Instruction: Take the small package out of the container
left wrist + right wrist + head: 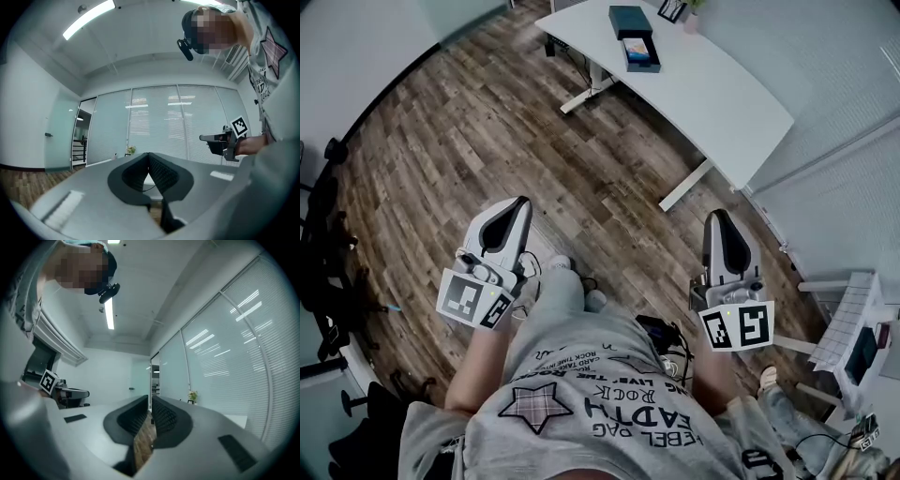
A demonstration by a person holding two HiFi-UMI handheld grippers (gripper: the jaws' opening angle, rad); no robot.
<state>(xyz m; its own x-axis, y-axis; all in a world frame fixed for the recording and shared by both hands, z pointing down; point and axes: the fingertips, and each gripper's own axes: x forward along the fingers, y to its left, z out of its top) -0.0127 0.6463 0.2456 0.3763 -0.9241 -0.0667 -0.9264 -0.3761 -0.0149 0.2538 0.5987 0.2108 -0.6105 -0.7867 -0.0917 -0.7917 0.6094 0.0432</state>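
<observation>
A: Wood floor [487, 131] is under me, with the white desk [712, 94] well ahead. How do the claws stand?

B: My left gripper [521, 202] is pressed together and empty. My right gripper [719, 216] is the same, showing barely a slit. The container [625, 52] sits near the desk's far end, just beside a dark box [630, 19]. The small package [640, 49] lies inside the container.

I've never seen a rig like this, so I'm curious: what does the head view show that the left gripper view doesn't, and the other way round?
Only the head view: the open dark box on the white table, a closed dark box beside it, and the left gripper seen whole, from above.

Only the left gripper view: the ceiling light strip, the glass wall with blinds, and the left gripper's jaws up close, closed with nothing between them.

Both: the right gripper, the person's grey star-print shirt and the wooden floor.
</observation>
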